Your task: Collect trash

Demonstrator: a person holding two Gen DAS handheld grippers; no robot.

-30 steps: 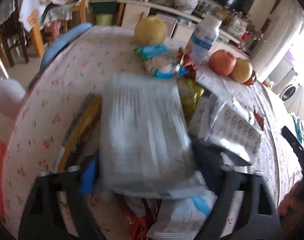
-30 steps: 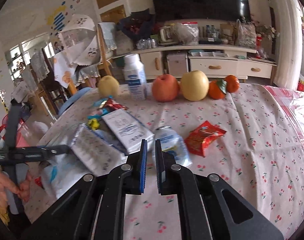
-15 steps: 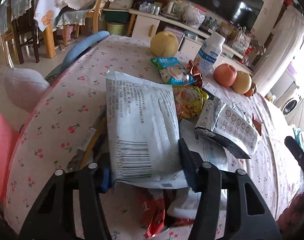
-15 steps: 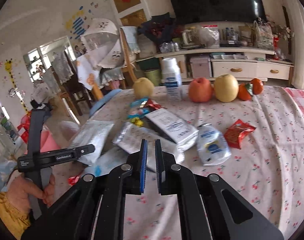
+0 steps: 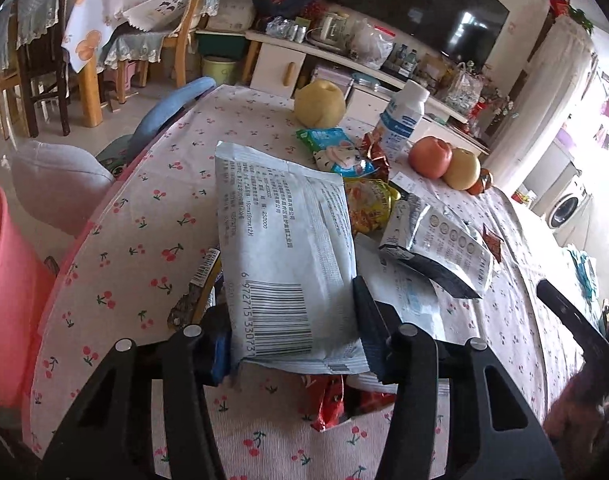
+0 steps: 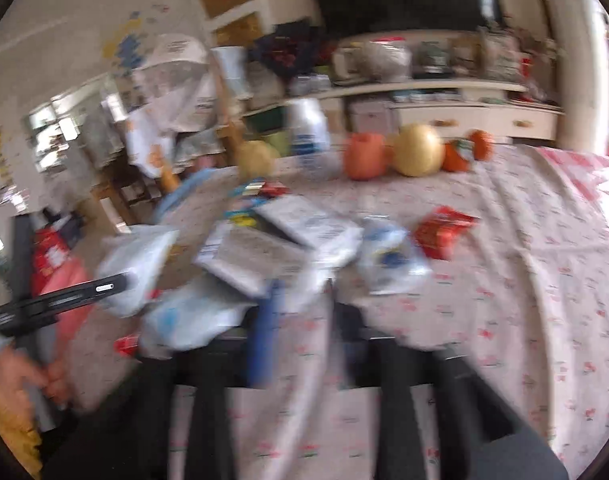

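My left gripper (image 5: 292,320) has its jaws closing on a white packet with a barcode (image 5: 284,240), which it holds above the cherry-print tablecloth (image 5: 144,248). The pads press the packet's lower sides. A pile of wrappers lies under and beyond it: a silver packet (image 5: 436,248), a yellow snack bag (image 5: 368,204), a blue-green wrapper (image 5: 336,152) and a red wrapper (image 5: 332,404). In the blurred right wrist view my right gripper (image 6: 308,312) has its jaws opening over bare cloth, with nothing between them. A blue-white pouch (image 6: 388,260) and a red wrapper (image 6: 440,232) lie just ahead of it.
A pink bin (image 5: 4,280) stands on the floor below the table's left edge. At the far side stand a pear (image 5: 319,104), a white bottle (image 5: 400,120), an apple (image 5: 430,156) and more fruit. A blue chair back (image 5: 172,112) borders the table.
The left gripper closed onto the white packet and raised it. The right gripper went from shut to open, and its view swung sideways into blur.
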